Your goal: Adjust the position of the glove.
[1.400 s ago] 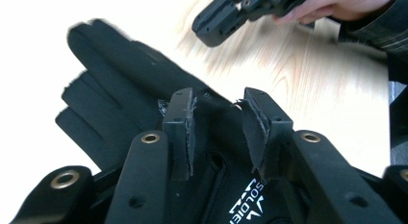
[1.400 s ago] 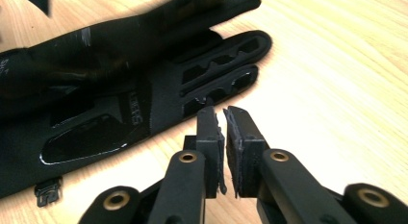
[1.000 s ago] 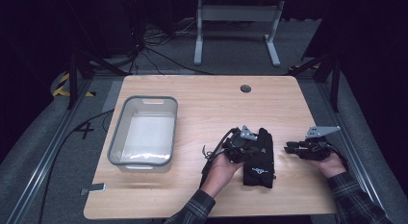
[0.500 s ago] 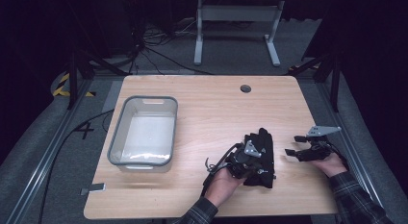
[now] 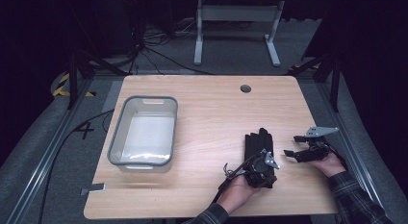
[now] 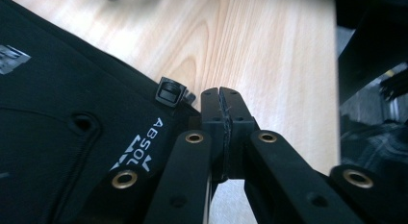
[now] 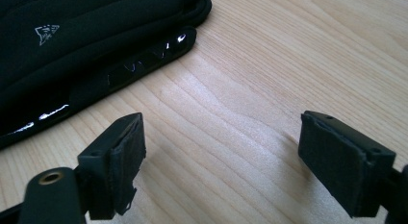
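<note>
The black gloves (image 5: pixel 260 146) lay flat on the wooden table (image 5: pixel 211 113), well to the right of the clear plastic bin (image 5: pixel 143 132). The left gripper (image 6: pixel 224 100) was clenched, its pads pressed together at the gloves' cuff edge beside a small plastic clip (image 6: pixel 170 92); whether fabric was caught between them could not be told. The right gripper (image 7: pixel 221 152), just right of the gloves, had been opening and stood released over bare wood. A grip on the thick cuff hem would likely serve best, since the soft, smooth fabric seemed liable to slip.
</note>
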`<action>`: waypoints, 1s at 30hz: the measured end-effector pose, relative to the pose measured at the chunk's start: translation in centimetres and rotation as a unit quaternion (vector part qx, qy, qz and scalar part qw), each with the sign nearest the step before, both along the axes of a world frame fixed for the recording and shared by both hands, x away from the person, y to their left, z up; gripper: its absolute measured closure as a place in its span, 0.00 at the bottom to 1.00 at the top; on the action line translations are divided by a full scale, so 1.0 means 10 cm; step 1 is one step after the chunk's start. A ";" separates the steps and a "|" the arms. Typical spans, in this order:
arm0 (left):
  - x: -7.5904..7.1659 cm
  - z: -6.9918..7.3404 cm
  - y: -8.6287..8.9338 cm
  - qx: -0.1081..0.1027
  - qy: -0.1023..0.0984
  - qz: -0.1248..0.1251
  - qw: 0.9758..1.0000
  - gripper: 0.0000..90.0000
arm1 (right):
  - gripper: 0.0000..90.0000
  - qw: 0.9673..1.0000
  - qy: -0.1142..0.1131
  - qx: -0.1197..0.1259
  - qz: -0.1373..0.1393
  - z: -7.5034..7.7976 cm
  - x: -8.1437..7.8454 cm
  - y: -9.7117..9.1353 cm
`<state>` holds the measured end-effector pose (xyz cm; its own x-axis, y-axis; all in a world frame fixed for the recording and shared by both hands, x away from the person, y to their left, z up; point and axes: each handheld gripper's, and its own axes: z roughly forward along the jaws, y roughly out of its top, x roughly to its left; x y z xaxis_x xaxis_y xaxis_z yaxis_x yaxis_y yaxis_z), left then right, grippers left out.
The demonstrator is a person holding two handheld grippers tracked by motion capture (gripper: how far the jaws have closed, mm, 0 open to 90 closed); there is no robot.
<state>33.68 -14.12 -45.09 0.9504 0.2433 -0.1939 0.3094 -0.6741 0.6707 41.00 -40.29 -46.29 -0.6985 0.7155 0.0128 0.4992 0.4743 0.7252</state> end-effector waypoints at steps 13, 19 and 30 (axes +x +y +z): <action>-0.01 0.00 0.10 0.026 -0.004 0.015 1.000 1.00 | 0.19 1.000 -0.004 -0.002 0.003 -0.01 0.00 0.00; 0.05 0.03 0.33 0.046 -0.010 0.038 0.998 1.00 | 0.18 1.000 -0.006 -0.002 0.005 -0.01 -0.01 0.00; 0.25 0.06 0.74 0.069 -0.015 0.091 0.993 1.00 | 0.18 1.000 -0.013 -0.005 0.006 -0.03 -0.01 0.01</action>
